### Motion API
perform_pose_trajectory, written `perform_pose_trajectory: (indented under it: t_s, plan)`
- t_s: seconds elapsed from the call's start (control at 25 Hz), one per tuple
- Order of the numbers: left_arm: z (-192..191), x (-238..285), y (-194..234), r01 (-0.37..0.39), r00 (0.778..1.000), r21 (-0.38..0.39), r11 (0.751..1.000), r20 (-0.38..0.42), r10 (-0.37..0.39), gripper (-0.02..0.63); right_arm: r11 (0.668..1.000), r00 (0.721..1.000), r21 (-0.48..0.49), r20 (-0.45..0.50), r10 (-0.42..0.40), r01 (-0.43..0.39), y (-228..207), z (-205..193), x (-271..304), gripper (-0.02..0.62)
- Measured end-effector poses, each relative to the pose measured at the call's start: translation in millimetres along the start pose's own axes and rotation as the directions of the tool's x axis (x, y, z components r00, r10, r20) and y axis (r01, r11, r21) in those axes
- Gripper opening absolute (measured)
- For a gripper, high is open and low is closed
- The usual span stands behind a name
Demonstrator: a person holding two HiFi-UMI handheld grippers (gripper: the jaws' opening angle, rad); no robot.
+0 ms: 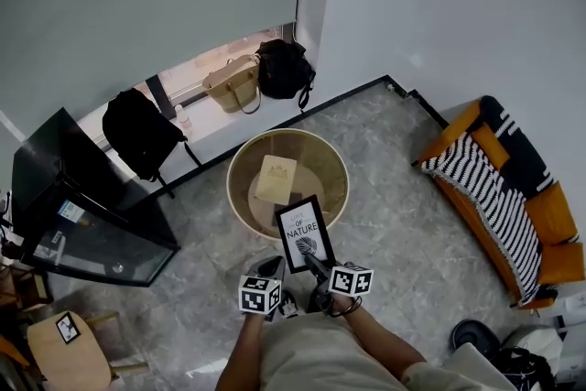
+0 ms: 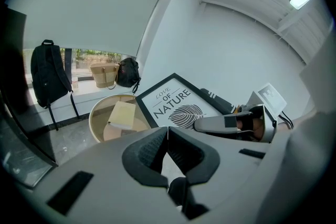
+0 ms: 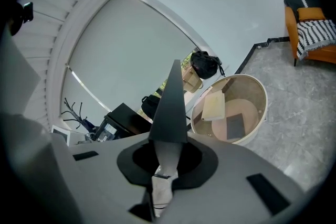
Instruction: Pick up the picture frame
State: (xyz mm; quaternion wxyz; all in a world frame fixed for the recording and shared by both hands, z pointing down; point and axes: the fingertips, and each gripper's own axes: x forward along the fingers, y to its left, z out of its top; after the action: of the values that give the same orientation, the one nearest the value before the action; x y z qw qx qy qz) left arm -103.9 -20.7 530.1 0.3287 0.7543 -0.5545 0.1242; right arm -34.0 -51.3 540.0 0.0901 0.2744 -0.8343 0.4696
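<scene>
Black-edged picture frame (image 1: 305, 233) hanging in the right claw (image 1: 318, 268) over the round table (image 1: 232, 183).

The right claw is clamping the frame's lower edge, and the frame is showing edge-on between its jaws in the right gripper view. In the head view the frame is sitting at lower centre, tilted, overlapping the table's near rim and apparently touching nothing else. The left claw (image 1: 272, 268) is waiting just beside it, jaws together and empty, taking no part in the hold. A beige book (image 1: 276, 179) and a dark square pad (image 3: 234, 126) are lying inside the table's raised rim. By my reading the pick-up is looking essentially done: the grasp is made and the frame is appearing lifted clear, with only steady carrying remaining.
</scene>
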Motion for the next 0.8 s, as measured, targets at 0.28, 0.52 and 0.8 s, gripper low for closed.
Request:
perform_pose_trajectory:
  t_s: [0.28, 0.52, 0.8]
  plan:
    - [-1.4, 4.8, -5.7, 0.01, 1.0, 0.016, 1.0, -0.019, -0.009, 0.021, 1.0, 1.0, 0.024, 0.007, -0.003, 0.003, -5.1, -1.4, -5.2, 0.054]
    - [-5.6, 12.8, -11.7, 0.028, 0.998, 0.035, 0.999, -0.049, -0.027, 0.021, 0.999, 1.0, 0.035, 0.028, 0.012, -0.013, -4.9, -0.9, -6.8, 0.054]
    - [-7.1, 14.0, -14.9, 0.032, 0.998, 0.032, 0.999, -0.051, -0.03, 0.021, 0.999, 1.0, 0.032, 0.024, 0.012, -0.013, -6.1, 0.6, -8.6, 0.054]
